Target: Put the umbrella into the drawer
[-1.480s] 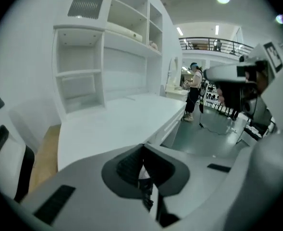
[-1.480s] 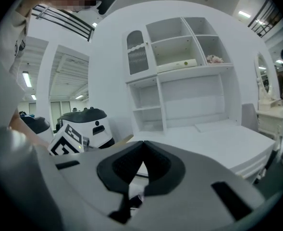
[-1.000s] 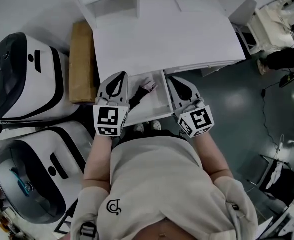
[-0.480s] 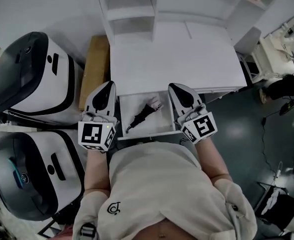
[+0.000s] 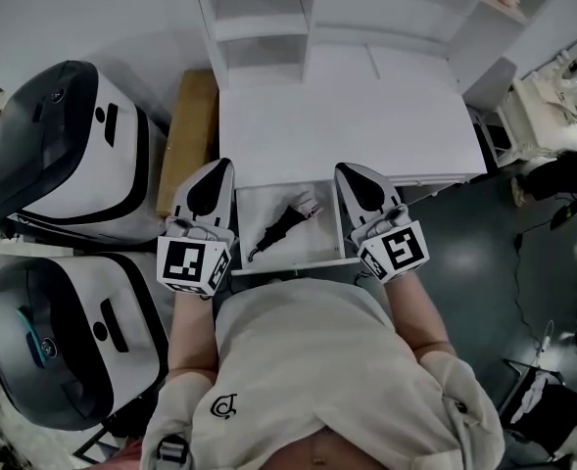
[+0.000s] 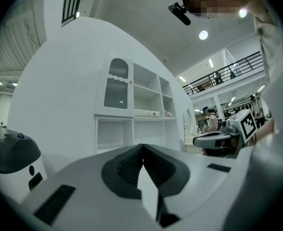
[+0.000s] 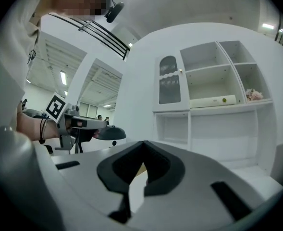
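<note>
Nearest to us, just past our chest, the front edge of the open drawer (image 5: 290,262) sits between our two hands. The left gripper (image 5: 217,168) lies along the drawer's left side and the right gripper (image 5: 351,170) along its right side, both pointing level and away from us toward the desk. In each gripper view the jaws are pressed together at the tips with nothing between them, so neither claw holds anything.

The folded black umbrella (image 5: 276,229) already lies on the drawer floor, below and between the two grippers and touching neither. Its long axis runs on a diagonal: the dark end sits near the drawer front on the left, and the pale end points toward the far right corner. That puts the near end closer to the left gripper and the far end closer to the right one, so neither hand is clearly nearer overall.

We judge that the placing is done and what remains is pushing the drawer shut. For that, the drawer front matters more than the umbrella, which lies wholly inside the walls.

Beyond the drawer spreads the white desk top (image 5: 347,116), and farther on the white shelf unit (image 5: 268,18).
</note>
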`<state>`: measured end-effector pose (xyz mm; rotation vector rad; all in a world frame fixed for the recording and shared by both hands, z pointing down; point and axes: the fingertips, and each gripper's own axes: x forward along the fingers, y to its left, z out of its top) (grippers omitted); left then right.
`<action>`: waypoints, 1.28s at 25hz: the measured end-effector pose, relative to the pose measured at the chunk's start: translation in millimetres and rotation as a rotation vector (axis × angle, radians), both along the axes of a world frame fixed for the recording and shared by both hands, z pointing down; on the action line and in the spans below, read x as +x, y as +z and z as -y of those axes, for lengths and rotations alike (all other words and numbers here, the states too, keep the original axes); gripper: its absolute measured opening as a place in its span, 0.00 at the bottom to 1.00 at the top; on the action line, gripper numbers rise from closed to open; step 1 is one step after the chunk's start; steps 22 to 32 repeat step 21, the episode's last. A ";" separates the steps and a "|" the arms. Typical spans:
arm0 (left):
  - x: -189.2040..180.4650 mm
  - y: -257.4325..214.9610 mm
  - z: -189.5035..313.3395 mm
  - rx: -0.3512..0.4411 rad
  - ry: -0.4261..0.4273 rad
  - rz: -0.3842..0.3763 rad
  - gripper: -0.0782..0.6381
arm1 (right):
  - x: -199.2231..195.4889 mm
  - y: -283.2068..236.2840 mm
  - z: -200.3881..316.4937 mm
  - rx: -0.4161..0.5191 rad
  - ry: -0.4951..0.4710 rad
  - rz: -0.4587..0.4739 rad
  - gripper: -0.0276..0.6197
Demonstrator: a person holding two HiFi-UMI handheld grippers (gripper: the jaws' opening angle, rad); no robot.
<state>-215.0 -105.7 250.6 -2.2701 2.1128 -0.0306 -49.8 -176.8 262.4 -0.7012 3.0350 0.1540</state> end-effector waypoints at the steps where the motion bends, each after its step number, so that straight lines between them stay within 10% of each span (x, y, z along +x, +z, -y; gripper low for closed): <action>1: 1.1 -0.1 1.0 -0.001 0.004 0.001 0.13 | 0.3 0.1 0.4 -0.001 0.002 -0.001 0.05; 32: 14.5 -1.2 8.0 0.005 0.034 -0.030 0.13 | 4.1 -6.4 0.8 0.020 0.051 0.012 0.05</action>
